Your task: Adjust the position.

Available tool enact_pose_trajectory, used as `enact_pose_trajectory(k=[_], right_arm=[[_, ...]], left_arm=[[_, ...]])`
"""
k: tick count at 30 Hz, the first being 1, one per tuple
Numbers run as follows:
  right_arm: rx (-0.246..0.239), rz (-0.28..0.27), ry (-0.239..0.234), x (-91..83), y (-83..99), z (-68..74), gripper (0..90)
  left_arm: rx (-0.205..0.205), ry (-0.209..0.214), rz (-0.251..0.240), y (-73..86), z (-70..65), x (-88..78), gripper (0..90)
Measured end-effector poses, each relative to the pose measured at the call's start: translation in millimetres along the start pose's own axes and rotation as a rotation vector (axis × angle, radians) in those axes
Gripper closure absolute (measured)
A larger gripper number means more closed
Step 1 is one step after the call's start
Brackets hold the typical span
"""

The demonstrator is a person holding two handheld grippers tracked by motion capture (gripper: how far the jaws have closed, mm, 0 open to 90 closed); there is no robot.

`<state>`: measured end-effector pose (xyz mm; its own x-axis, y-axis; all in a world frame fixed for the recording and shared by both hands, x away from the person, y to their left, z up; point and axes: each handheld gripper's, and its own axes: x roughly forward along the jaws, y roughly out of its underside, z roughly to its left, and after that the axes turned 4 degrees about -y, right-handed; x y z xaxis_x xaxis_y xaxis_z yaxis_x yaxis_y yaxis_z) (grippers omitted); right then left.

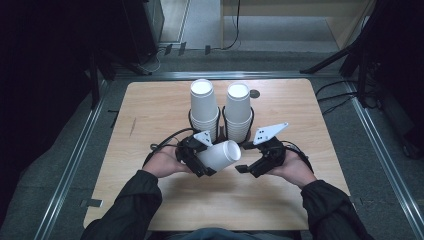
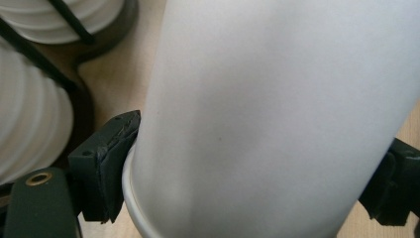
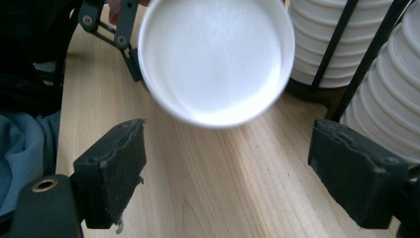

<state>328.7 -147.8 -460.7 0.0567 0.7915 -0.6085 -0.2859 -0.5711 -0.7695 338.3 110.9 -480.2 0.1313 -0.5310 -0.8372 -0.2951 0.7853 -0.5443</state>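
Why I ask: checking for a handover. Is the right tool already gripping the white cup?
No: in the right gripper view the right tool stands open over bare wood, with the white cup beyond its pads.

Light wooden table (image 1: 150, 115) with two stacks of white cups (image 1: 204, 107) (in black wire holders).

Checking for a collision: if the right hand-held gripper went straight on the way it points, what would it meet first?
Probably the closed bottom of the white cup held sideways by the left hand-held gripper; depth is unclear.
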Motion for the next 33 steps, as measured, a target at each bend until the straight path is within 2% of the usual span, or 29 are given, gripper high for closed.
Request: enact_pose_trajectory(k=[8, 13, 16, 22, 24, 26, 30, 33], right_arm=[[-0.022, 0.022, -0.013, 4.7, -0.8, 1.8, 15.3], [-0.059, 0.042, -0.032, 10.2, -3.0, 5.4, 15.3], [-0.068, 0.056, -0.048, 14.3, -4.9, 7.1, 15.3], [-0.094, 0.086, -0.064, 24.3, -7.3, 9.8, 15.9], [-0.103, 0.100, -0.070, 26.5, -7.7, 11.8, 22.5], [-0.115, 0.099, -0.069, 26.8, -8.1, 12.7, 22.9], [-0.110, 0.099, -0.074, 24.8, -10.8, 15.2, 23.7], [-0.107, 0.094, -0.077, 23.9, -11.6, 14.9, 23.6]], left_arm=[[-0.009, 0.055, 0.046, -7.7, -5.9, 12.3, 11.3], [0.000, 0.076, 0.081, -11.1, -10.5, 17.4, 11.3], [0.003, 0.092, 0.084, -12.6, -11.3, 19.5, 11.1], [0.019, 0.097, 0.086, -14.4, -14.1, 20.9, 11.0], [0.027, 0.099, 0.086, -14.5, -15.4, 21.3, 10.9], [0.033, 0.100, 0.088, -14.0, -15.8, 21.3, 10.8], [0.040, 0.112, 0.065, -12.2, -15.0, 18.4, 9.0], [0.043, 0.102, 0.043, -11.6, -15.1, 17.0, 7.5]])
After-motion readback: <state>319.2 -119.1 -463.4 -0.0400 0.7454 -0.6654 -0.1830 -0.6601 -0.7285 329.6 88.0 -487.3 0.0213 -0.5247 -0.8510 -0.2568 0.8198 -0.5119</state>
